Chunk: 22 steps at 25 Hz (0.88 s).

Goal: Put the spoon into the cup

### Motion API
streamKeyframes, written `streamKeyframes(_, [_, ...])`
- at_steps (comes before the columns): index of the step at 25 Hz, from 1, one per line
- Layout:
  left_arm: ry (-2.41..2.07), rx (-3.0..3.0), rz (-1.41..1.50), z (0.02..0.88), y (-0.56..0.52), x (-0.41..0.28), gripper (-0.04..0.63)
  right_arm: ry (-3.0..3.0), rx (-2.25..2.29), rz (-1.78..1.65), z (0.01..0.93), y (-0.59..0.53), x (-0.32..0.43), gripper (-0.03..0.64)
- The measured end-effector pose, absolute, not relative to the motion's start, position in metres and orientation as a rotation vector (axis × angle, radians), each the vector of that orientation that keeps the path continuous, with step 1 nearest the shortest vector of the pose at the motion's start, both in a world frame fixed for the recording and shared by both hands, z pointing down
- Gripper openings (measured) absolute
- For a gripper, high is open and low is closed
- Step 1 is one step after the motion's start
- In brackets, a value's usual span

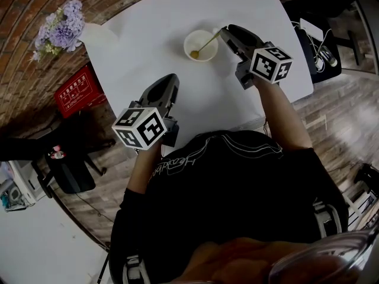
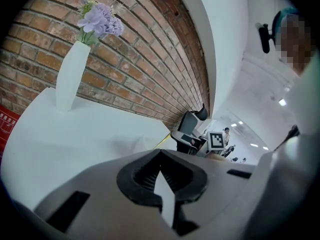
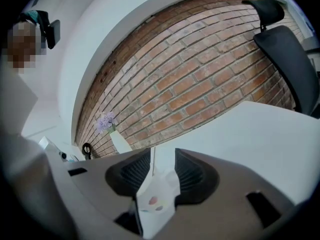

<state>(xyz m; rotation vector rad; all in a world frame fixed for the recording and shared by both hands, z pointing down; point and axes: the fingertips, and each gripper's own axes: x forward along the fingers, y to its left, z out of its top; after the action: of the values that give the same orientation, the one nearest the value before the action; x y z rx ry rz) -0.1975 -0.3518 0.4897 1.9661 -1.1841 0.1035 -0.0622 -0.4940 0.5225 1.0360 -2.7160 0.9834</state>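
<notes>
Now the spoon [image 1: 207,42] leans in the cup [image 1: 188,40], with the right gripper [image 1: 227,33] beside it, jaws apart and empty, and the left gripper [image 1: 172,79] pressed together.

An office, seemingly (brick wall [image 2: 150,59], black swivel chair [image 3: 287,49], white table [image 1: 154,46]).

Bright, even light washes the white surface [image 1: 155,47] pale, with soft shadows. Fisheye bends edges; corners fall black.

Goldish spoon [image 1: 205,45] aslant inside white cup [image 1: 187,40], bowl apparently down, handle over rim
</notes>
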Motion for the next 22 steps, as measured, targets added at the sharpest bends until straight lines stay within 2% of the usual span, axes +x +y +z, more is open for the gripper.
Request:
streamKeyframes(6, [-1.212, 1.979, 0.108, 0.479, -0.342, -0.191, 0.003, -2.737, 1.106, 0.892, 0.495, -0.48, -0.037, 0.138])
streamKeyframes(12, [-1.236, 2.04, 0.055, 0.452, -0.328, -0.178, 0.003, -2.849, 1.018, 0.751, 0.442, -0.439, -0.03, 0.106])
streamKeyframes(18, [-1.247, 2.071, -0.019, 0.419, -0.304, -0.163, 0.003, -2.967, 0.912, 0.594, 0.395, -0.385, -0.021, 0.018])
streamKeyframes(22, [-1.269, 2.11, -0.052, 0.396, -0.284, -0.152, 0.003, -3.01, 0.808, 0.557, 0.374, -0.349, -0.019, 0.006])
